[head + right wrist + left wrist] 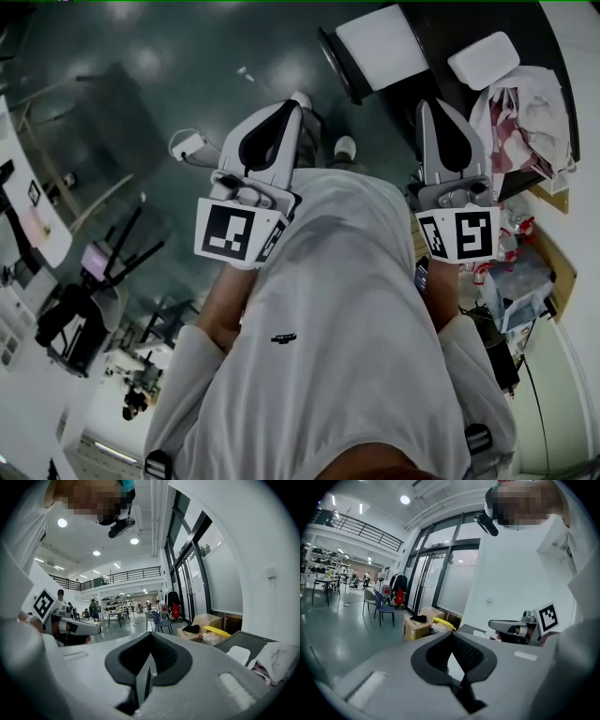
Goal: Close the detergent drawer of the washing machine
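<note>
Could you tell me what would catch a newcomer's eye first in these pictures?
The left gripper and right gripper stand out at centre of the head view, side by side before the person's white shirt, both shut on nothing. Crumpled cloths lie at the upper right.

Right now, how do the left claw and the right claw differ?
The left claw closes only at the tips, with a wedge of light behind them; the right claw closes flat along its length. In the head view the left claw leans inward, while the right claw points straighter. Both are empty.

Left tongs, right tongs — side by side, jaws seemingly closed.
</note>
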Demonstrator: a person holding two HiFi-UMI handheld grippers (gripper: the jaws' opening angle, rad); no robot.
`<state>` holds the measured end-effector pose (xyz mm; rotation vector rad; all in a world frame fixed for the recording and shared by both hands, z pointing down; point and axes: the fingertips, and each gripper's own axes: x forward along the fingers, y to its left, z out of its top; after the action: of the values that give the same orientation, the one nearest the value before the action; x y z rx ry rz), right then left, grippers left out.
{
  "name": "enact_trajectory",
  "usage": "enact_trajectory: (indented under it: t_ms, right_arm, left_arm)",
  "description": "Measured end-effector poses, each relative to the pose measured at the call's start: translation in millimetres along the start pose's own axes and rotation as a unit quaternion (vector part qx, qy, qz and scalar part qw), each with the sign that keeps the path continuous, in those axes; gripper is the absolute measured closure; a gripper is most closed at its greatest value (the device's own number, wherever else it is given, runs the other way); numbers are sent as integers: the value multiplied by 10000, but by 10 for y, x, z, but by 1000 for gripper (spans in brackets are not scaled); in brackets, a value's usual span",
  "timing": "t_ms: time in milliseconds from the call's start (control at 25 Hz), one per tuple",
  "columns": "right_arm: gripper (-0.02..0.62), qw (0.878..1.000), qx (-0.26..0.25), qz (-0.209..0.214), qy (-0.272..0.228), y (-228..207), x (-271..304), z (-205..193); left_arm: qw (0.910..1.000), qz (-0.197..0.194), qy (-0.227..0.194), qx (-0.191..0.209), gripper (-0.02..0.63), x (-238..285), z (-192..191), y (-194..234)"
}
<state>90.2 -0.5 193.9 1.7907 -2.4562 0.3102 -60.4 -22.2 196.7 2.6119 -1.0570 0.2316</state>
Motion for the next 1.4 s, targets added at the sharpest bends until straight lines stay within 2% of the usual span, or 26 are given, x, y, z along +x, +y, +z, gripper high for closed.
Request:
enact_trajectory:
  t_ms: [280,520,720,920,1080,1400]
  right_arm:
    - [603,9997,-45,-245,38,85,453,148]
    - [603,9978,-101,-637,119,73,726,169]
    - [603,9946,4,-1017,205,26,814,96]
    - [603,9923,159,-1164,385,-51,804,-5]
    - [603,9917,144,-1199,429,-185,832,-35]
    - [603,9913,224,-1200,485,-295,870,-141]
  left_arm:
    - [9995,-308,-46,-62,592,231,140,448]
    - [9970,-767,36,-107,592,482,140,723]
    - [9923,-1215,235,27,592,710,77,833]
    - [9878,-1494,422,113,592,874,-6,816]
    - [9867,-1562,420,134,592,979,-57,793]
    - [9847,-1588,707,76,592,1072,-382,741]
